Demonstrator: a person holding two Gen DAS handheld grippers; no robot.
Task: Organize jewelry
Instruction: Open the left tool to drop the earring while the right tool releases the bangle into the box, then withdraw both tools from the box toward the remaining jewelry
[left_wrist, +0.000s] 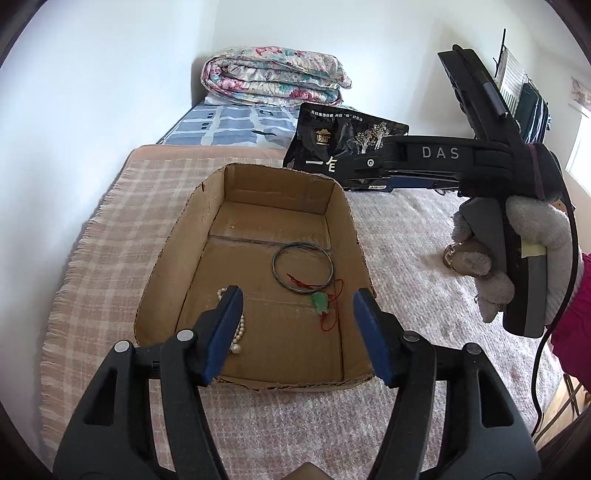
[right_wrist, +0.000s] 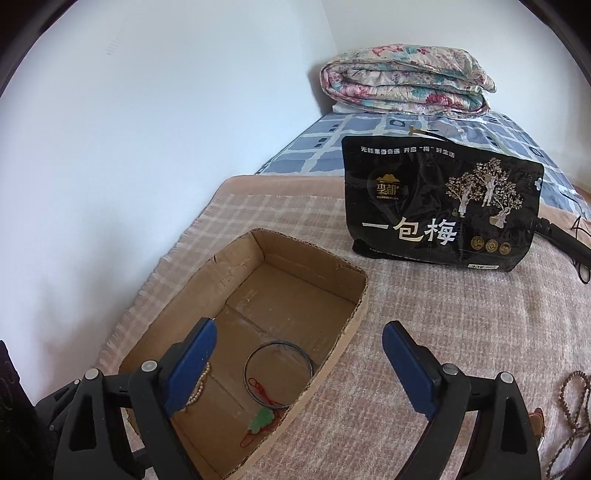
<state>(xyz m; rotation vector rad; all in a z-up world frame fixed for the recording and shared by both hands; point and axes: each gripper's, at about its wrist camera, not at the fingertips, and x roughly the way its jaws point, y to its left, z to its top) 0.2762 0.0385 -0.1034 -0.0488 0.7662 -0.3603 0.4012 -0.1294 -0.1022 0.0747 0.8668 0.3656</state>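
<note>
- Left wrist view: your left gripper (left_wrist: 297, 310) hangs over the box (left_wrist: 173, 266), fingers apart, holding nothing.
- Bangle (left_wrist: 302, 267), jade pendant (left_wrist: 320, 302) and pearls (left_wrist: 238, 332) lie inside.
- Right gripper (right_wrist: 299, 350): spread, empty.
- Next, swing right to the brown beads (right_wrist: 570, 402) on the blanket (right_wrist: 424, 332).
- Beads are cut off at the edge; the small item beside them is probably another piece.

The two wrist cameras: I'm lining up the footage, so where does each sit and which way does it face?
Left wrist: above the cardboard box's near end, looking down along it; open left gripper, gloved right hand holding the right gripper.
Right wrist: right of the box, facing the black snack bag; open right gripper.
Shared: box, bangle, jade pendant, pearls, bag, folded quilt.
</note>
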